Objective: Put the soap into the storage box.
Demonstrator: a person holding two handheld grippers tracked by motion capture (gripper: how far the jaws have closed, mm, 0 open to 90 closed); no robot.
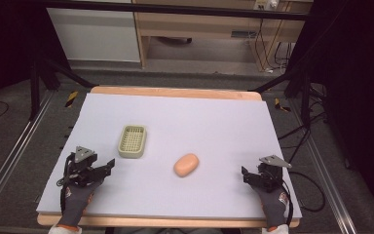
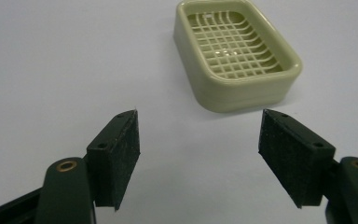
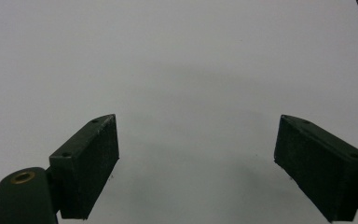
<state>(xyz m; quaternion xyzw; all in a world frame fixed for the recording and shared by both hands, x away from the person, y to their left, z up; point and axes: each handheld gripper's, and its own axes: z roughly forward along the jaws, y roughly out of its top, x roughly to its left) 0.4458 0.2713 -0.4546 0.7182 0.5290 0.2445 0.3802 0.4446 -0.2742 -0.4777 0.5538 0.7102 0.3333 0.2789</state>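
Note:
A pale green soap dish with a grid floor lies on the left half of the light mat; nothing is in it. A peach oval soap bar rests on the mat to its right and nearer me. My left gripper sits low at the mat's left front, open, jaws pointing toward the dish. In the left gripper view the soap dish lies just beyond the open left gripper. My right gripper is open at the right front, well right of the soap. In its own view the right gripper faces bare mat.
The mat covers a wooden table whose far edge shows. Beyond it are a dark floor, frame legs, cables at the right and a wooden desk at the back.

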